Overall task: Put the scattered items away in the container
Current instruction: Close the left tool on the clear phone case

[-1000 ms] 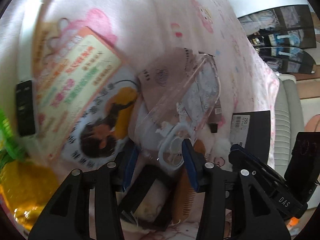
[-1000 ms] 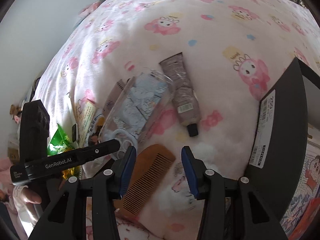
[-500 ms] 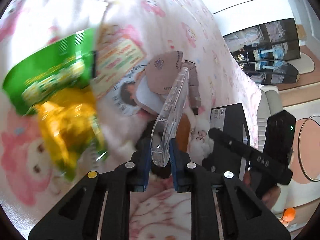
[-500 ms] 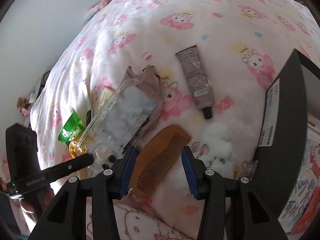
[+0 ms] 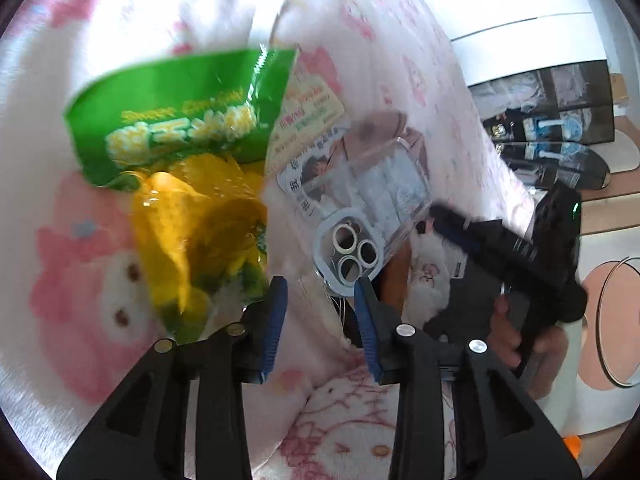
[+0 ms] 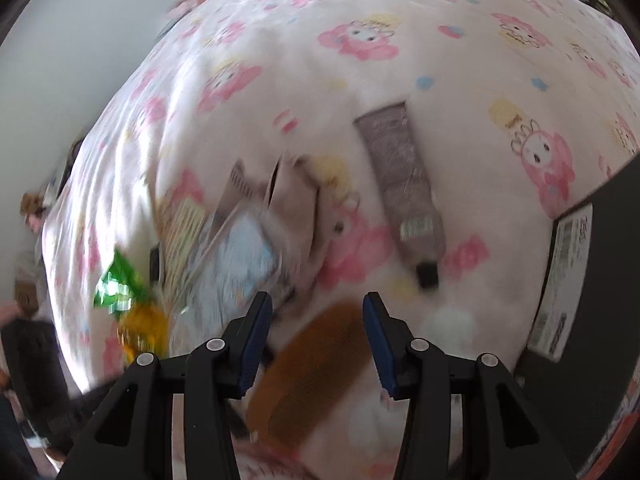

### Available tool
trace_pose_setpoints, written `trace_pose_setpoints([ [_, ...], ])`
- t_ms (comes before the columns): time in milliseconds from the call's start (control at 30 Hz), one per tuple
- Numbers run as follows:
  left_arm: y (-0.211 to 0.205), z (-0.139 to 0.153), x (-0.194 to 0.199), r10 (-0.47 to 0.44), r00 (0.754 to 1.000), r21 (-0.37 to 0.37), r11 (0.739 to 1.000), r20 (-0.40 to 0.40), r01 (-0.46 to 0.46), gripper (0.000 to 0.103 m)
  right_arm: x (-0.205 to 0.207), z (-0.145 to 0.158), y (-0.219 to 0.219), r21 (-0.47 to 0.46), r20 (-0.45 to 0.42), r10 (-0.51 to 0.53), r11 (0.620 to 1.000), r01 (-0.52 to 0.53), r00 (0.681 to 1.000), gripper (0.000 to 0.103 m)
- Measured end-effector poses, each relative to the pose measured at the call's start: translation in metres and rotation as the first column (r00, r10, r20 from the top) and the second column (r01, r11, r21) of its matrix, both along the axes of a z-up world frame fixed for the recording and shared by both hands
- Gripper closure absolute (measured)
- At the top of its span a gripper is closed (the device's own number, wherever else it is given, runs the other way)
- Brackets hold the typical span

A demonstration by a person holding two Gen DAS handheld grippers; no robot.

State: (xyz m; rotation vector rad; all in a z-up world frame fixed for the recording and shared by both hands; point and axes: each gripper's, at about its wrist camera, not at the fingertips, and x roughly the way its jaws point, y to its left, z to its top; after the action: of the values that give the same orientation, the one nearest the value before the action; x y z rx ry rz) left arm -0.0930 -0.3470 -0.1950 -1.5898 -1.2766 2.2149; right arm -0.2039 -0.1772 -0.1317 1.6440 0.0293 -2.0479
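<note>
- Bare blanket (image 6: 460, 168) lies between the grey tube (image 6: 400, 184) and the black container (image 6: 592, 280).
- Wooden comb (image 6: 312, 372) sits under the right gripper (image 6: 318, 340), jaws apart.

Bright, even daylight; strong fisheye bending at dark rims; heavy motion blur throughout, worst in the right wrist view.

Both handheld tools are built alike. The left gripper (image 5: 320, 300) has two matte black plastic arms with triangular cut-outs, each tipped with a blue pad, and round silver screw heads on the arms. The right gripper (image 6: 318, 324) shows the same black arms, blue pads and silver screws. In the left wrist view the right tool's black handle carries a small green light, and the bare-skinned right hand (image 5: 520, 336) is wrapped around it.
</note>
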Motion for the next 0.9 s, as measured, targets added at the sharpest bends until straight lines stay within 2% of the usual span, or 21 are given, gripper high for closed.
trace_pose_setpoints([
  [100,-0.002,-0.004,-0.012,0.016,1.0,0.006,1.0,0.001,-0.016,0.067,-0.012,-0.004,-0.006,0.001,-0.016,-0.009,1.0,0.009,1.0,0.06],
  [200,-0.004,-0.004,-0.022,0.039,0.999,-0.003,0.999,0.0,-0.039,0.066,-0.016,-0.01,-0.014,0.009,-0.005,0.025,1.0,-0.025,1.0,0.06],
  [233,-0.004,-0.003,-0.024,0.036,0.999,-0.008,0.999,-0.003,-0.037,0.066,-0.014,-0.01,-0.015,-0.012,0.008,0.048,0.999,-0.048,0.999,0.066],
  [267,-0.004,-0.002,-0.024,0.034,0.999,-0.007,0.999,-0.008,-0.034,0.065,-0.012,-0.007,-0.015,-0.037,0.015,0.077,0.996,-0.077,0.997,0.078],
  [300,-0.003,0.0,-0.024,0.029,0.999,-0.006,1.0,-0.014,-0.029,0.064,-0.004,-0.003,-0.018,-0.068,0.016,0.117,0.991,-0.116,0.993,0.079],
  [400,-0.001,0.007,-0.022,0.017,0.999,0.005,1.0,-0.036,-0.017,0.064,0.016,0.012,-0.018,-0.071,-0.023,0.17,0.983,-0.171,0.985,0.079],
  [700,0.001,0.008,0.001,0.002,1.0,-0.011,1.0,-0.02,-0.002,0.064,0.049,0.025,0.004,-0.107,0.037,0.2,0.975,-0.196,0.979,0.079],
  [833,-0.002,-0.001,-0.001,0.0,1.0,0.0,1.0,0.004,0.0,0.063,0.038,0.018,-0.002,-0.032,0.002,0.161,0.986,-0.161,0.987,0.079],
  [900,-0.003,-0.003,-0.003,0.009,1.0,0.002,1.0,0.012,-0.009,0.063,0.025,0.013,-0.011,-0.039,-0.019,0.133,0.99,-0.133,0.991,0.078],
])
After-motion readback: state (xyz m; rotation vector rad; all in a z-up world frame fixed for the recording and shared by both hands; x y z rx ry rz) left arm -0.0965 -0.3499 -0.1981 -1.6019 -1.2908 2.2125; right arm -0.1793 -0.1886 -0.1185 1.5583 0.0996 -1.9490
